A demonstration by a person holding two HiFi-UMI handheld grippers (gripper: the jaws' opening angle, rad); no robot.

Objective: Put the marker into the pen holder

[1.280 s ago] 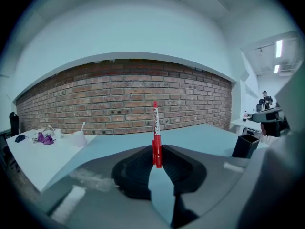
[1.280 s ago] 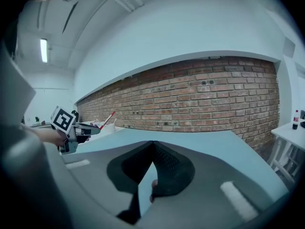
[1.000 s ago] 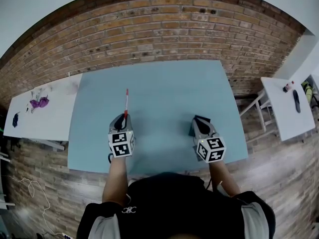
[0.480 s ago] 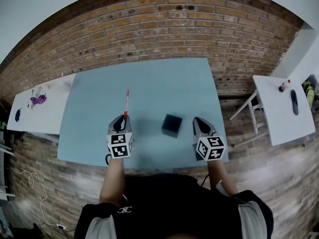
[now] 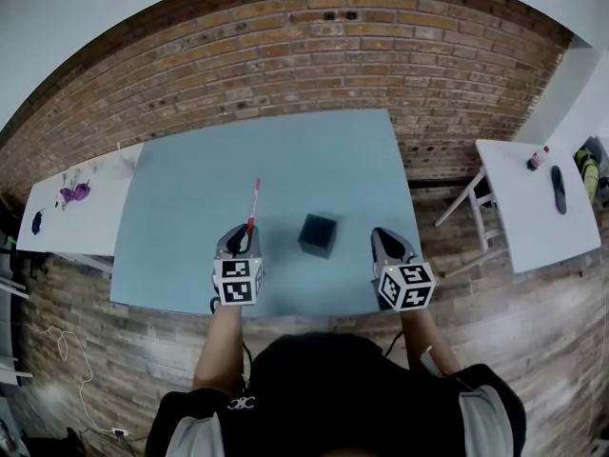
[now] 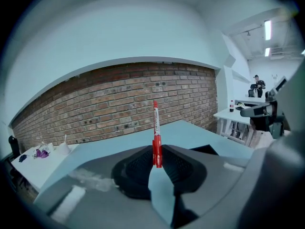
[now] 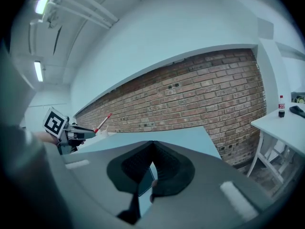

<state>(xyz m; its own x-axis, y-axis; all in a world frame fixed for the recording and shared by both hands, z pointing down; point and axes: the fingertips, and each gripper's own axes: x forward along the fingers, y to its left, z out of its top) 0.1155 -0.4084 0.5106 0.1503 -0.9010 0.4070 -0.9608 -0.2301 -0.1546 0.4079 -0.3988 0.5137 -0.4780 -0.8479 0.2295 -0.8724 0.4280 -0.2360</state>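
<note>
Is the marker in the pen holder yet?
Not yet: the left claw grips the marker, apart from the pen holder on the table.

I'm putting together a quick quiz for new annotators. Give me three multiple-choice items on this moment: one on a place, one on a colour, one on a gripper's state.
1. Where is the pen holder?
A. On the teal table, between the left gripper and the right gripper
B. On the white side table
C. On the floor

2. What colour is the marker?
A. Blue
B. Red
C. Green

3. What is the left gripper's state?
A. Open and empty
B. Shut and empty
C. Shut on the marker

Answers:
1 A, the head view shows it standing on the table between them.
2 B, its barrel is red in the left gripper view.
3 C, the pads clamp the marker's lower end.
</note>
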